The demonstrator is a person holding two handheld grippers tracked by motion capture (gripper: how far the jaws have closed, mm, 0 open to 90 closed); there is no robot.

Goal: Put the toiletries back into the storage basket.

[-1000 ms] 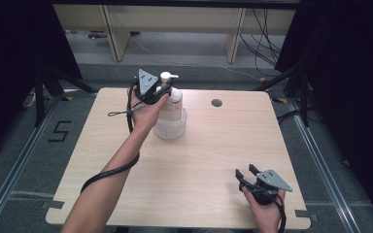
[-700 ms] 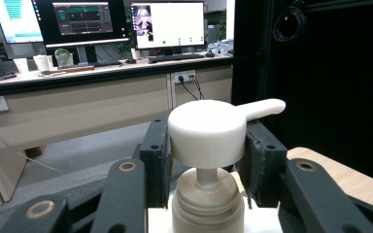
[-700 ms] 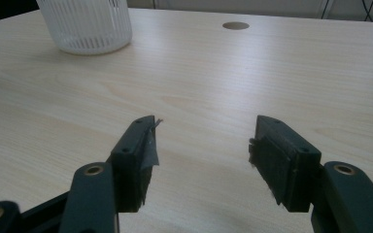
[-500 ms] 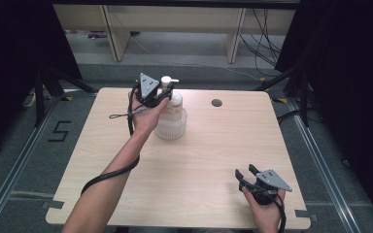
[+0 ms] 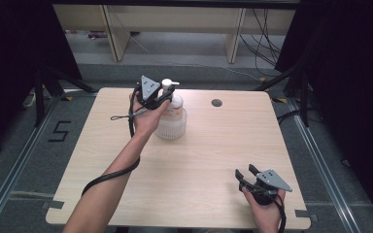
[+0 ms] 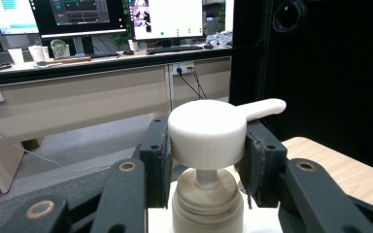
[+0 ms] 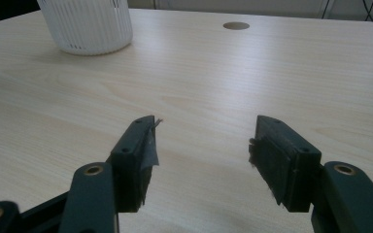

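White pump head [image 6: 209, 132] pinched between left gripper [image 6: 204, 155] jaws; right gripper [image 7: 201, 145] jaws spread, empty.

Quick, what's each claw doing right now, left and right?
Left claw: closed on the white pump head of the pump bottle.
Right claw: open, holding nothing, above the table.

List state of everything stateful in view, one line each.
left gripper: shut on the pump head
pump head: up, nozzle pointing away to the right in the left gripper view
pump bottle: upright on the table
right gripper: open, empty, low over the near right of the table
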